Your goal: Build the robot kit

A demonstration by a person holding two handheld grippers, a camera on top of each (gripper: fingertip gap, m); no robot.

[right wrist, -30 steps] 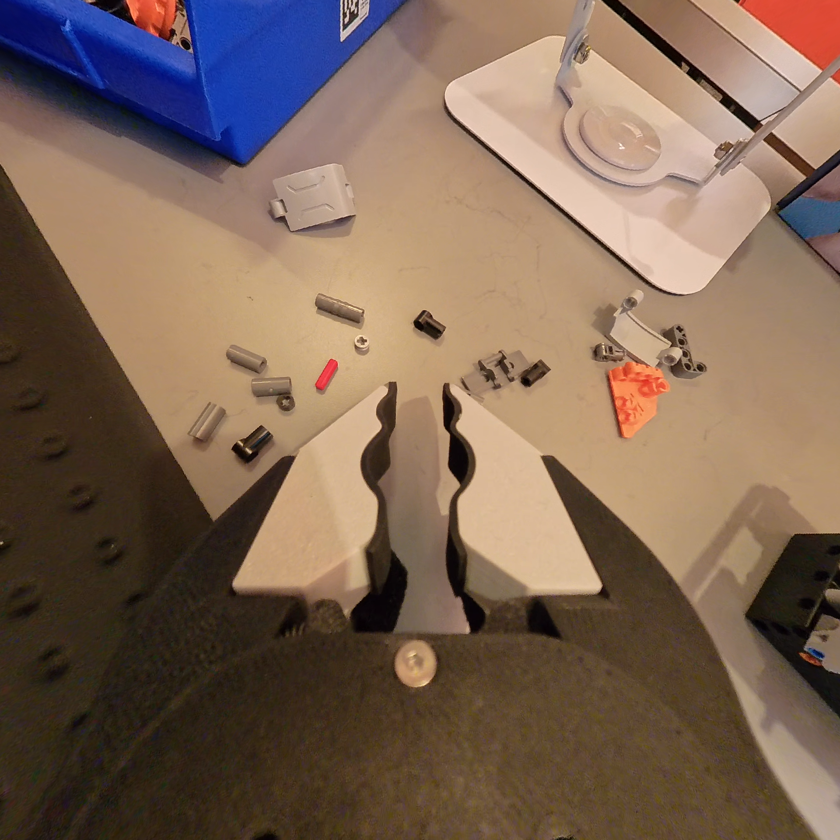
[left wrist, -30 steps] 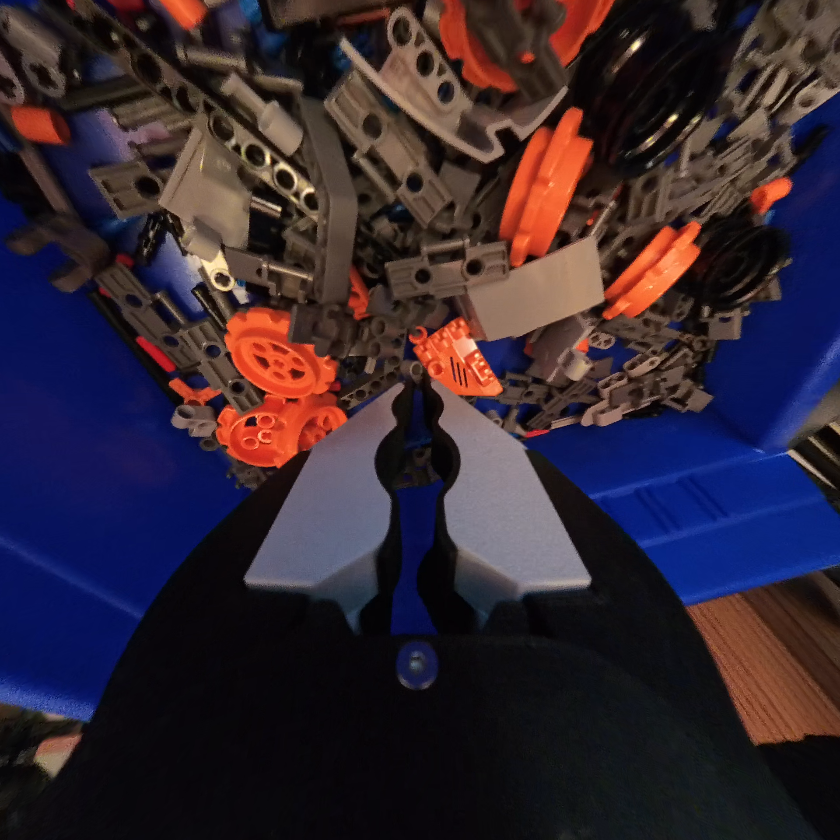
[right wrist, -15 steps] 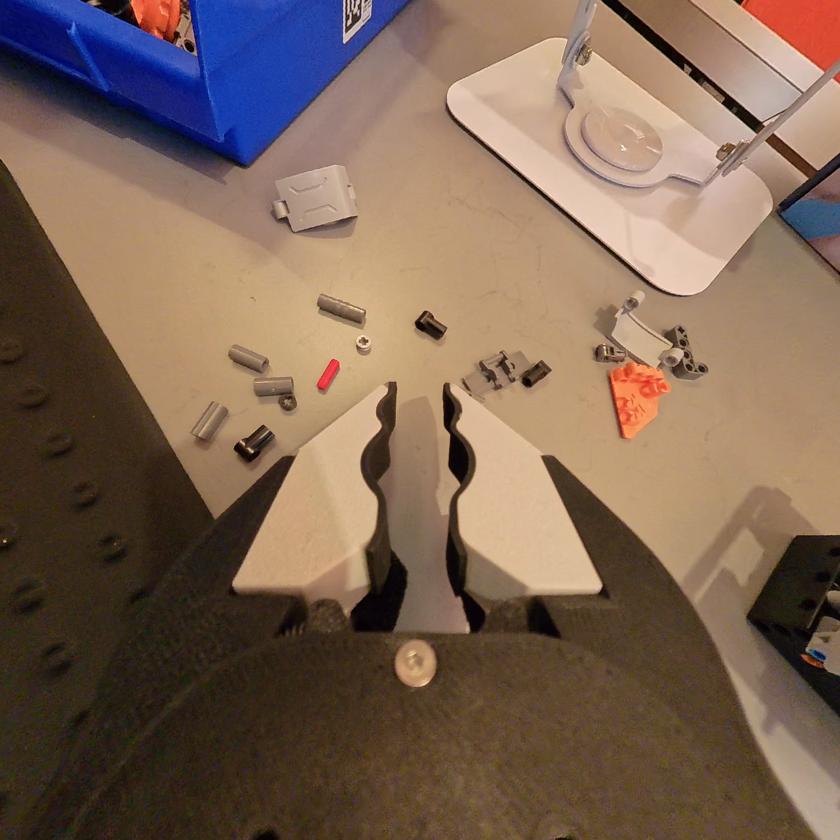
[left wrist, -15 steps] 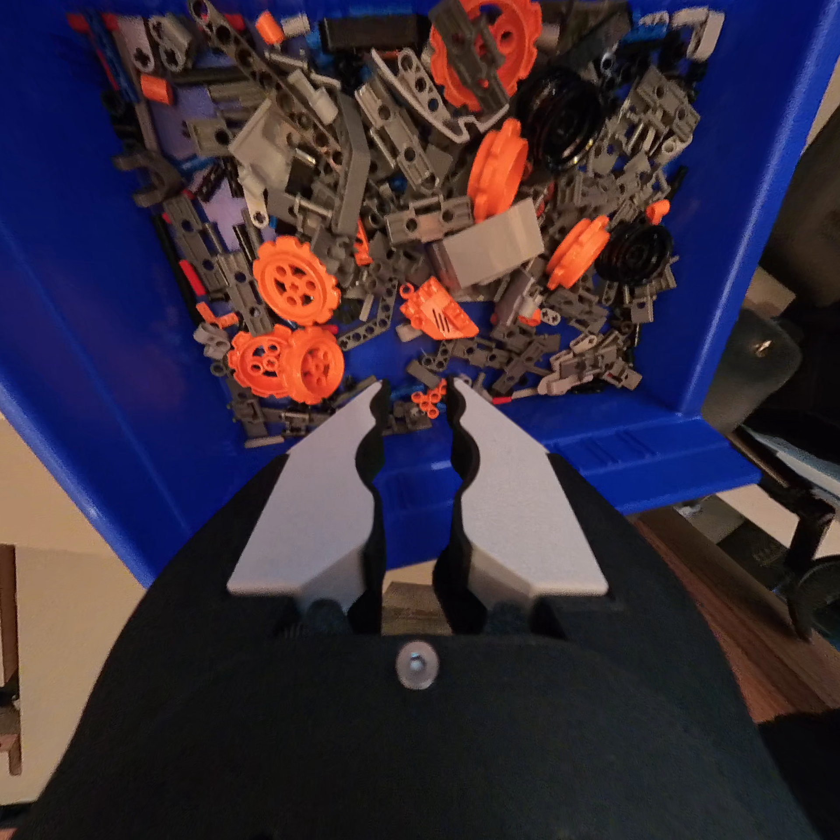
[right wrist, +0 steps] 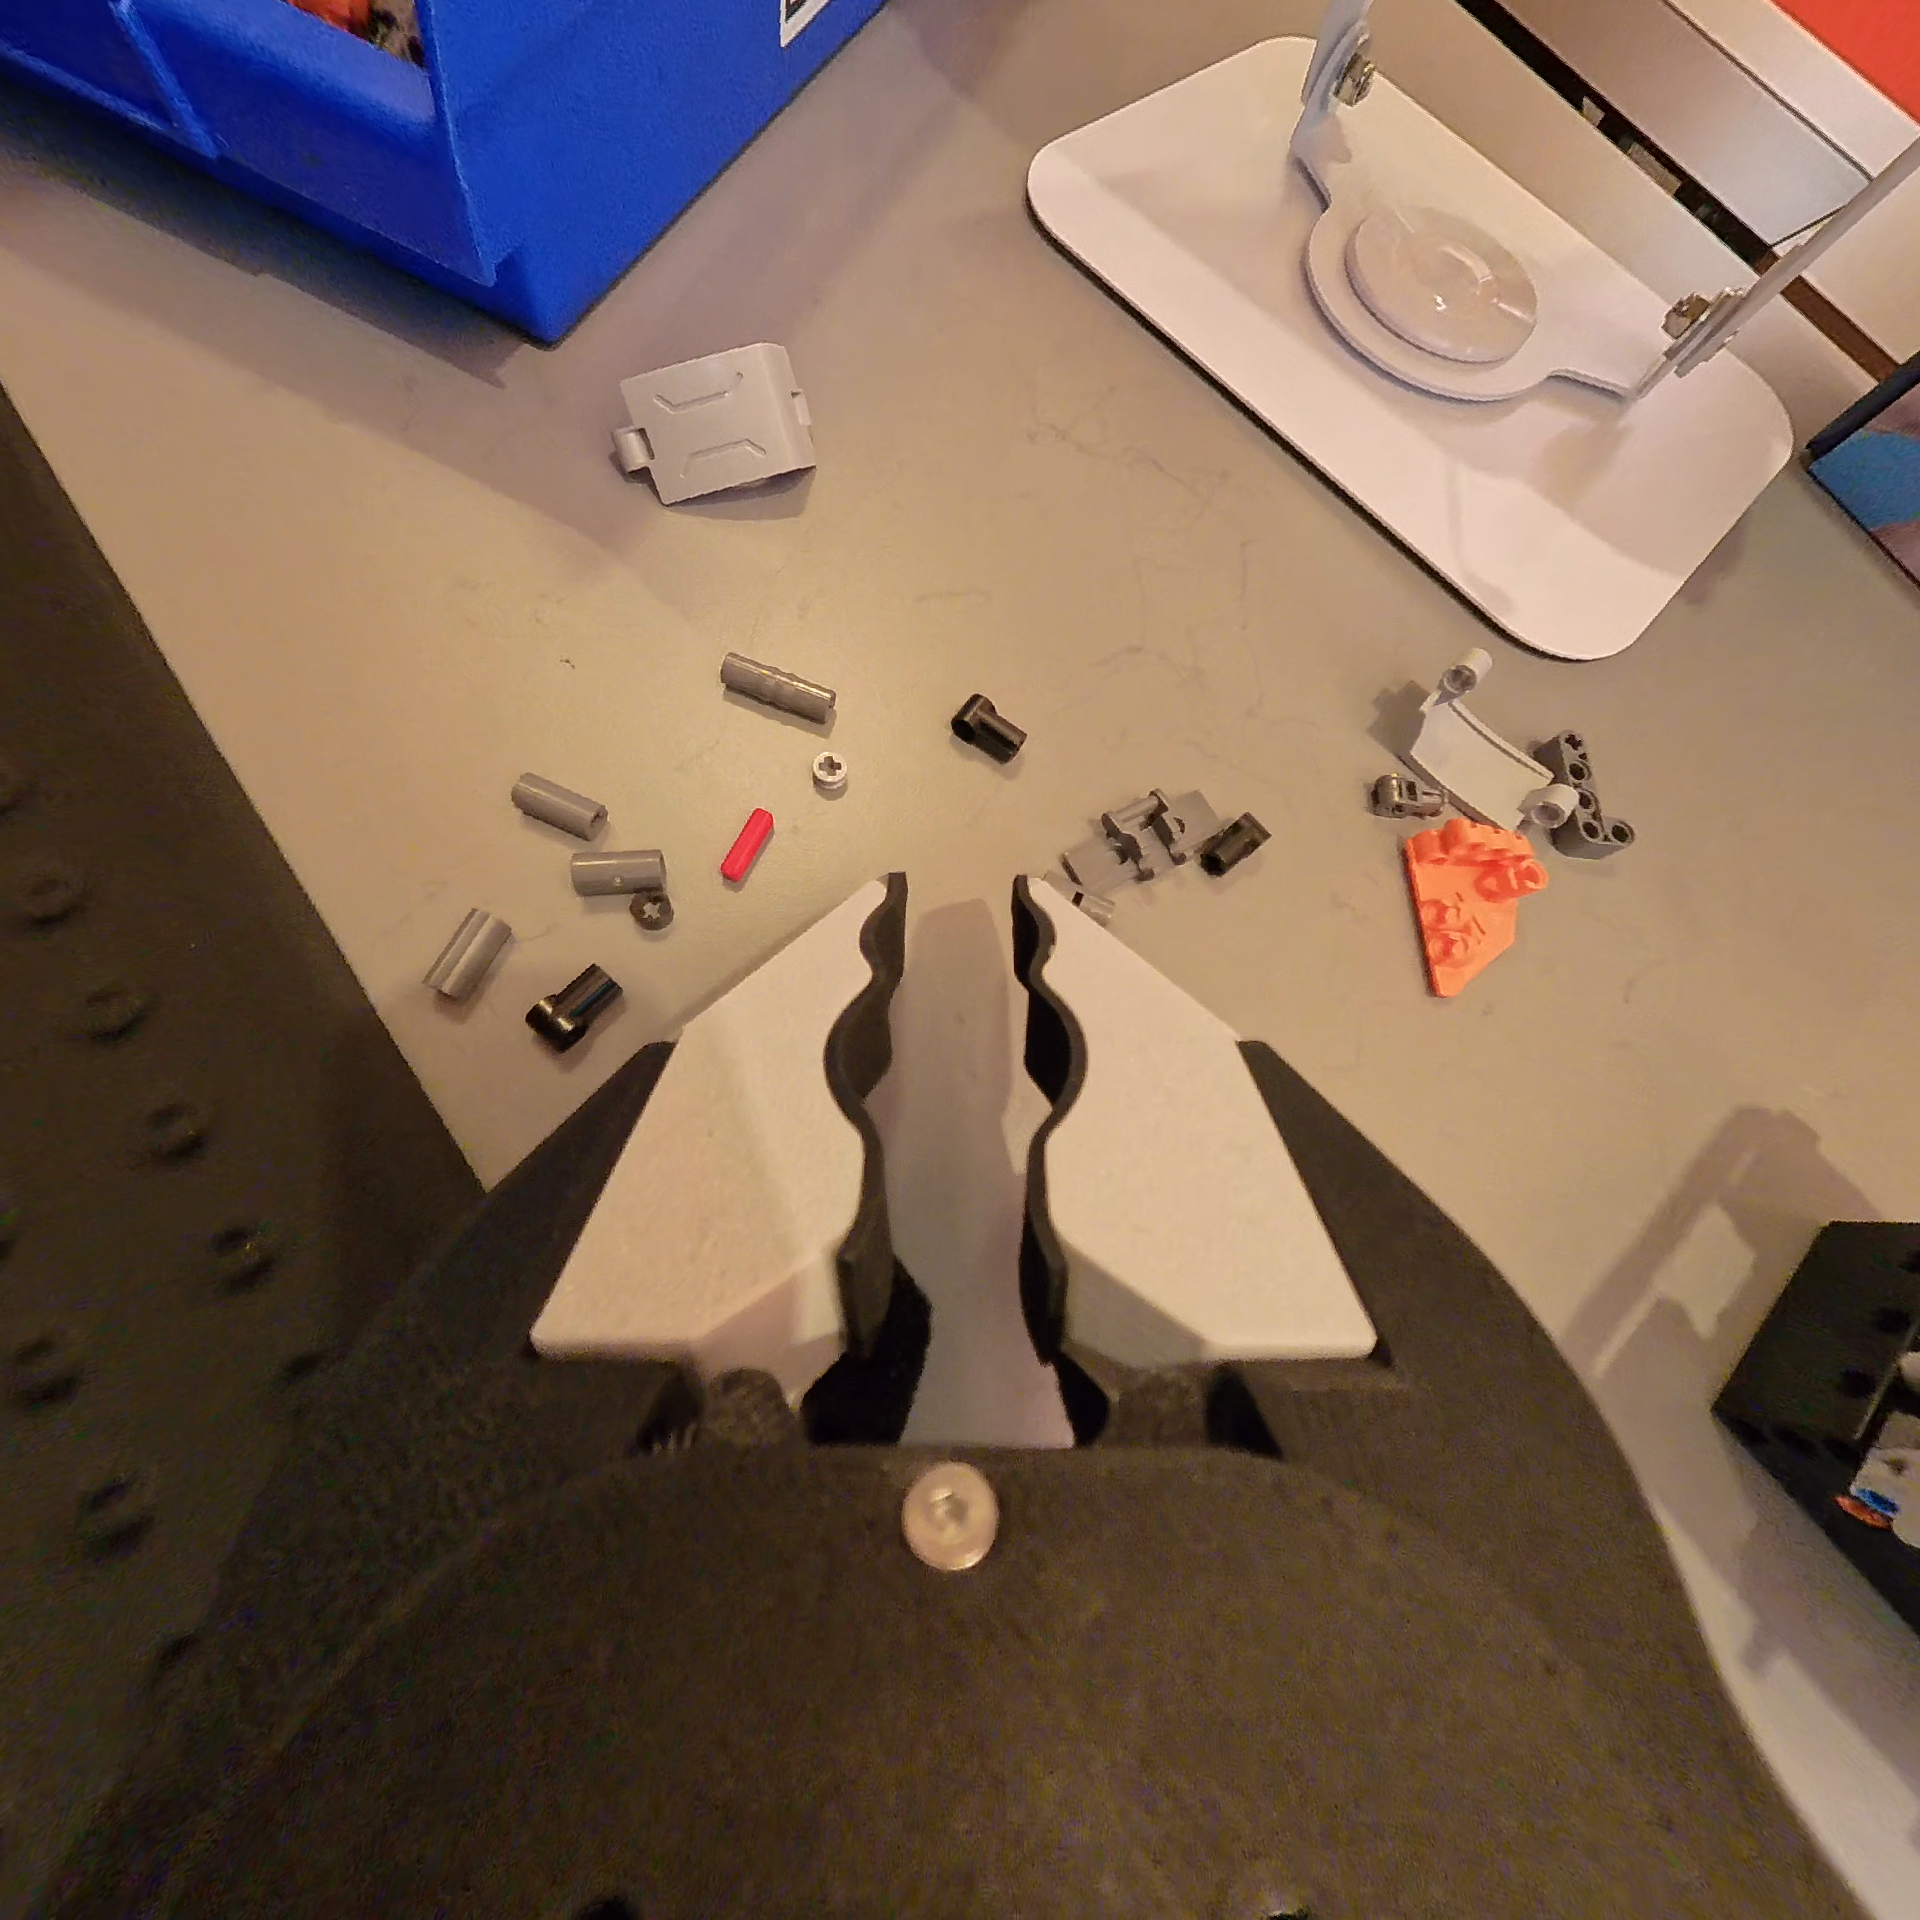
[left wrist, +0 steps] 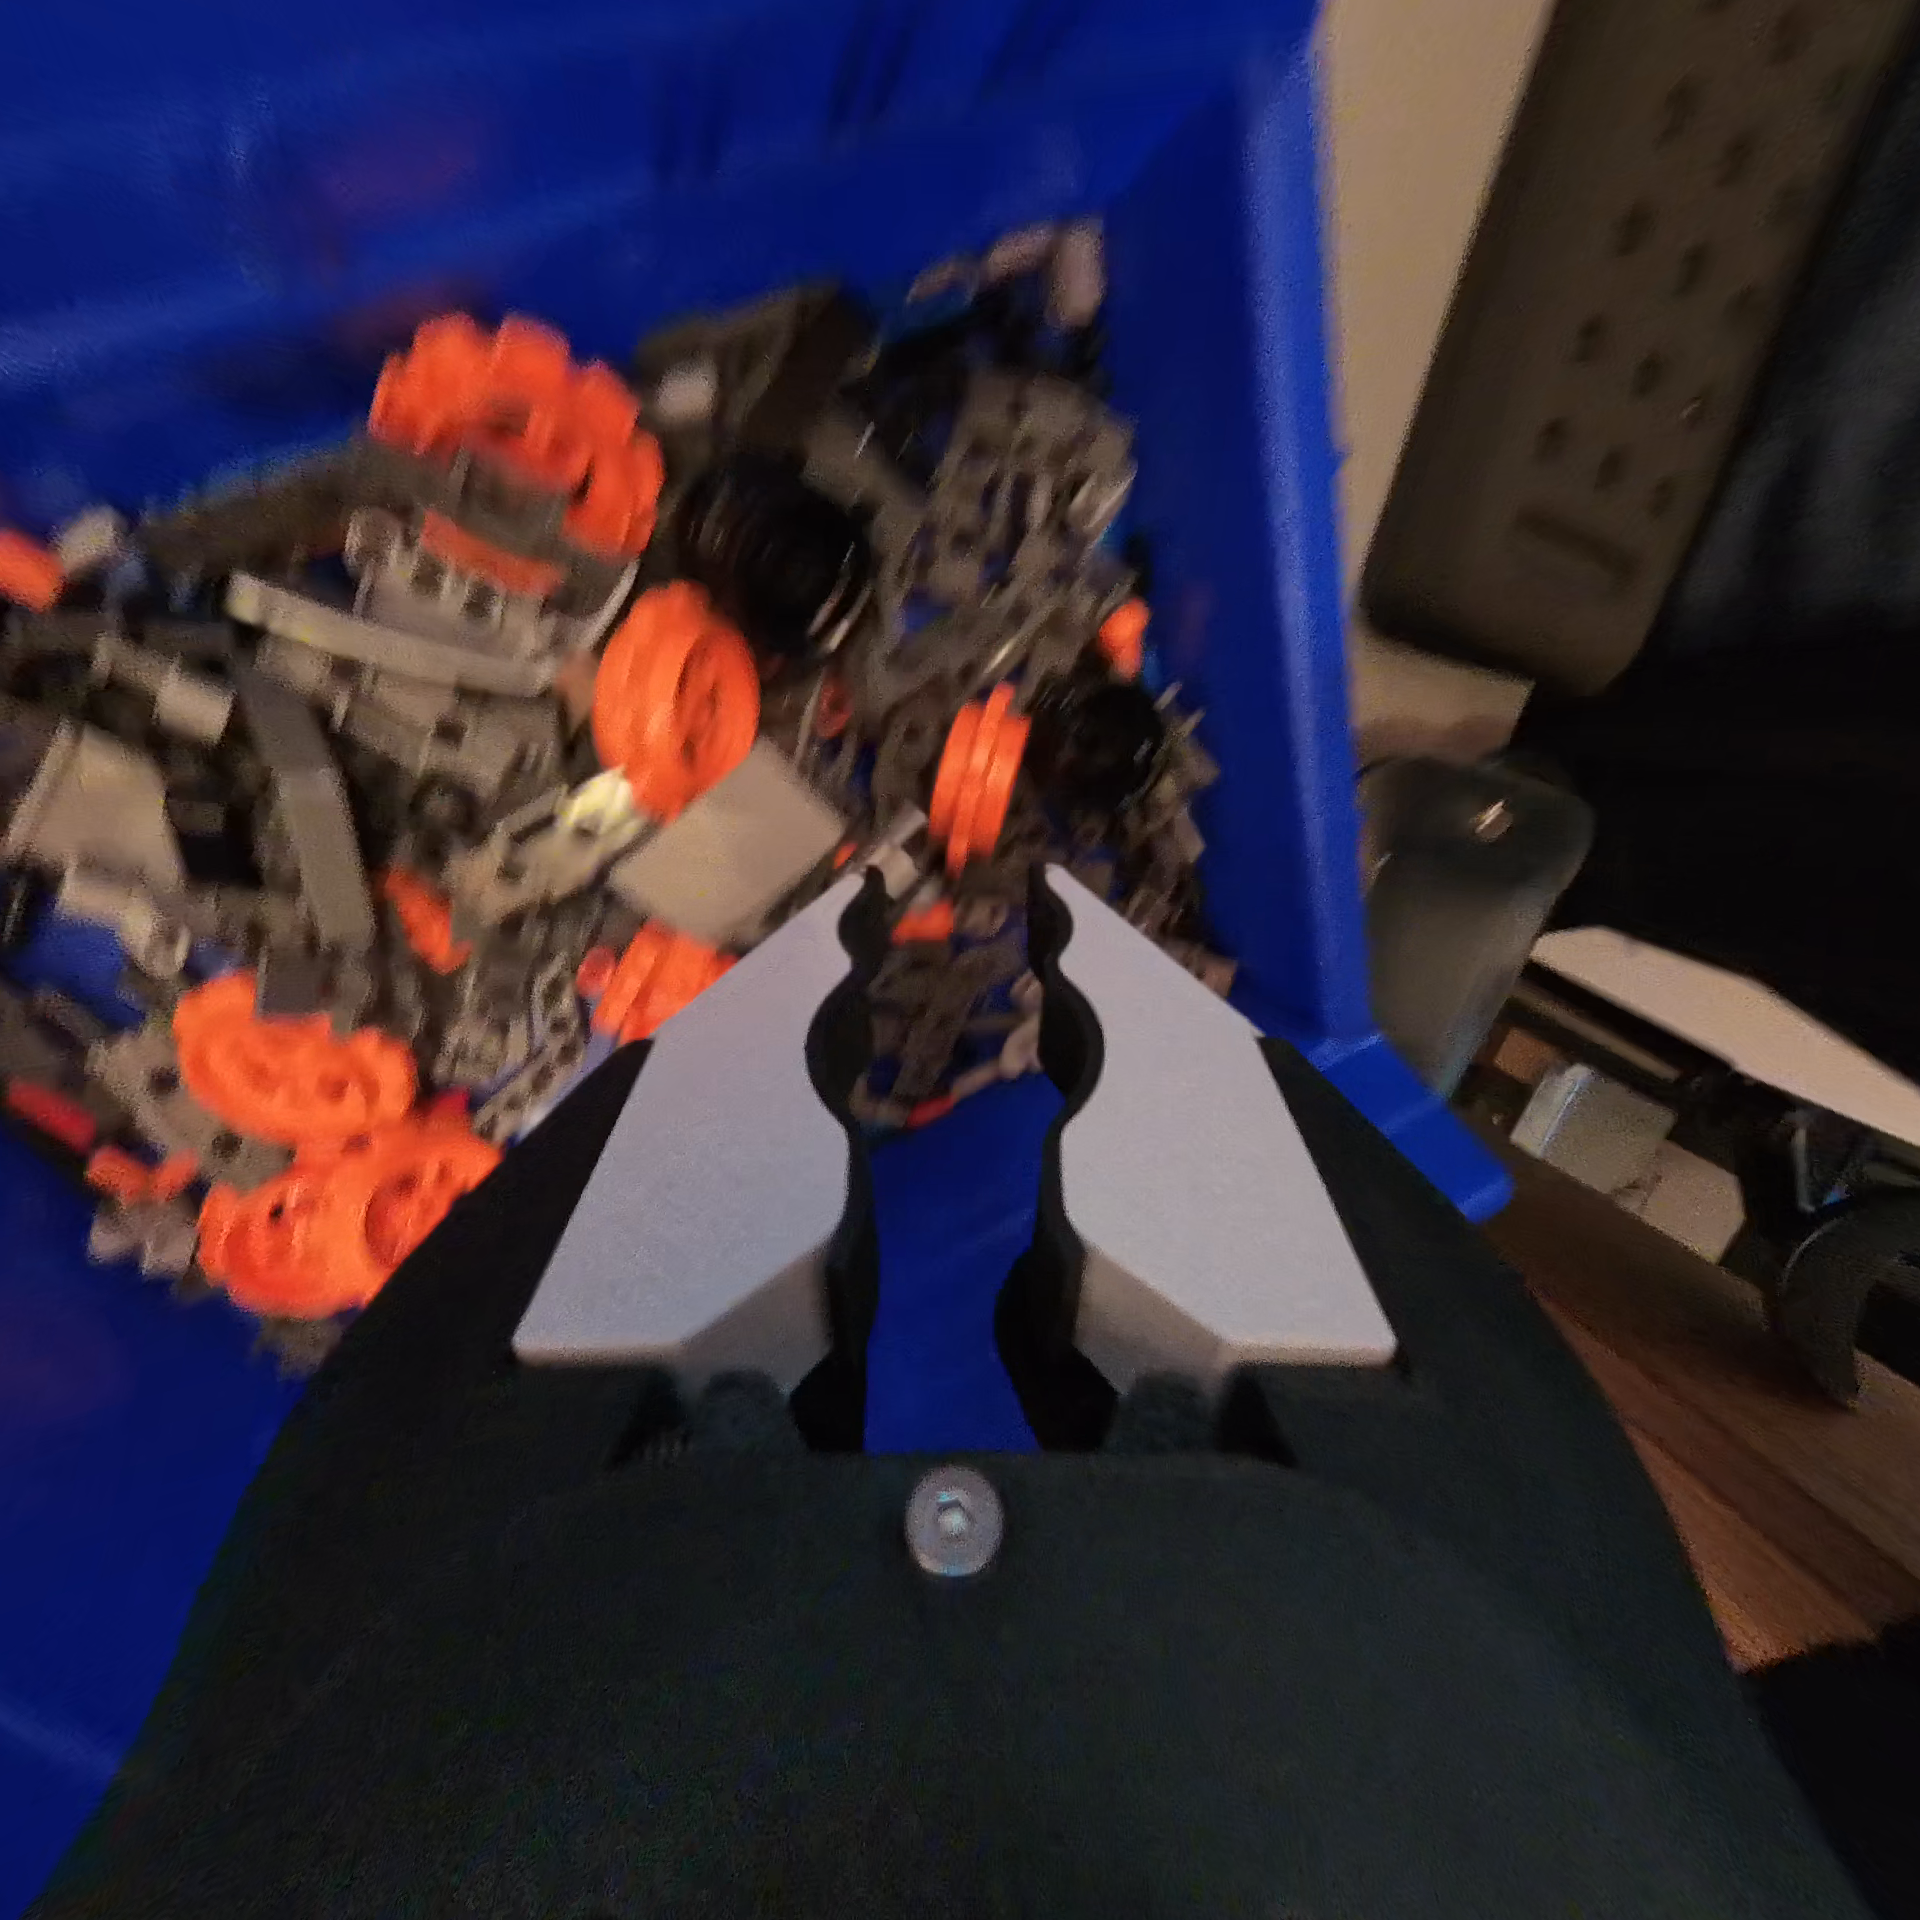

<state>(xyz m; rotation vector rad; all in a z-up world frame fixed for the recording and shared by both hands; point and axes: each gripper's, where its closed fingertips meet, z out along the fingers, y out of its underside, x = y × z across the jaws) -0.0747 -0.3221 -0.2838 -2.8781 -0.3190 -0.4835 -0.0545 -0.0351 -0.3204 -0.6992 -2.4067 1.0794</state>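
- Left gripper (left wrist: 954,899) was spread apart and empty, pointed into the blue bin (left wrist: 1278,520); the blurry pile of plastic parts (left wrist: 499,727) sat just past its tips and off to the left.
- Right gripper (right wrist: 958,883) hung over the table (right wrist: 1039,540), also parted, gripping nothing.
- Red pin (right wrist: 747,844) lay just far-left of those tips, long axis tilted near-left to far-right.
- Counted one red pin, one orange wedge (right wrist: 1465,904), one grey panel (right wrist: 715,421).

One blue bin (right wrist: 582,156), one red pin (right wrist: 747,844), three black connectors (right wrist: 988,729).
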